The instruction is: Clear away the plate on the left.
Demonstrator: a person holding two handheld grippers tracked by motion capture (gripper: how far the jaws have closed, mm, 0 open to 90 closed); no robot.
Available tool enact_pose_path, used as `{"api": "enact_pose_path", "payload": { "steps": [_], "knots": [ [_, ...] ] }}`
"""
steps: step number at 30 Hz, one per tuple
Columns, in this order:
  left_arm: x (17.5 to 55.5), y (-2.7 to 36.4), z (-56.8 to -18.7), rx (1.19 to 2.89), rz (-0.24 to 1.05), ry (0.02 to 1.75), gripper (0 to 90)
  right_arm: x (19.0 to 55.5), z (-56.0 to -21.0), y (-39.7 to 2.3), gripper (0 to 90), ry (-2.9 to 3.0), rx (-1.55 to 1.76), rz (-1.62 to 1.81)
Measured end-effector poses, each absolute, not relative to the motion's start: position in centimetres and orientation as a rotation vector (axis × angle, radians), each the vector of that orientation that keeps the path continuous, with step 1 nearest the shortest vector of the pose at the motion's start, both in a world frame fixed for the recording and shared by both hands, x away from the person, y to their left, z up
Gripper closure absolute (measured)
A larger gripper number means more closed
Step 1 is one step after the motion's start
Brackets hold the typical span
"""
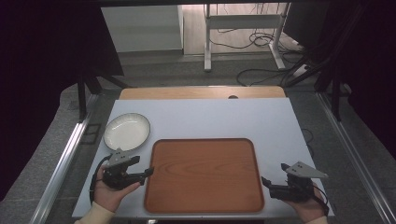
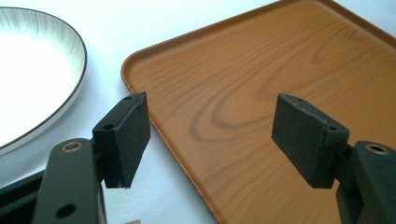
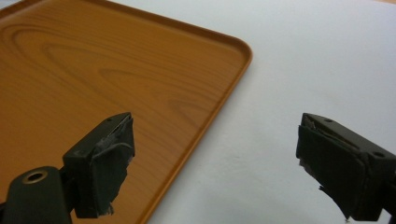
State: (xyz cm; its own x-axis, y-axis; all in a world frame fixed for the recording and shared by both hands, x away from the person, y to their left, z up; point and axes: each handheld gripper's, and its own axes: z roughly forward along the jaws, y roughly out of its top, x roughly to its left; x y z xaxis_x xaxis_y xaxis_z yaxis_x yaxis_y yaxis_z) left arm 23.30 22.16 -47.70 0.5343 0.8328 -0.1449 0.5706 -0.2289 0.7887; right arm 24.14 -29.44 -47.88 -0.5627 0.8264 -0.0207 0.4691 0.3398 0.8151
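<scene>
Nothing moved yet: both my grippers, left and right, gape empty beside the tray; the plate, upper left, probably goes first.

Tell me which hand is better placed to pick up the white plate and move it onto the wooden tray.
The left. The left gripper sits just below the white plate, jaws open and empty. The right gripper is across the wooden tray, far from the plate.
</scene>
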Motion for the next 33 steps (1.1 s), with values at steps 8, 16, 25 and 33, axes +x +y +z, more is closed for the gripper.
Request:
{"api": "enact_pose_path", "payload": {
  "steps": [8,16,25,33],
  "knots": [
    [23.58,22.05,-48.07,1.933,0.390,1.155,27.8,24.36,-48.37,-29.46,13.9,2.220,1.124,1.120],
    [23.35,22.54,-48.22,1.929,0.383,1.158,28.0,24.25,-48.57,-29.55,15.2,2.251,1.145,1.099],
    [22.81,22.86,-48.16,1.923,0.390,1.162,28.2,24.16,-48.09,-29.09,15.7,2.254,1.145,1.103],
    [22.99,22.63,-48.15,1.924,0.391,1.159,28.8,24.34,-48.21,-28.79,15.7,2.269,1.139,1.099]
  ]
}}
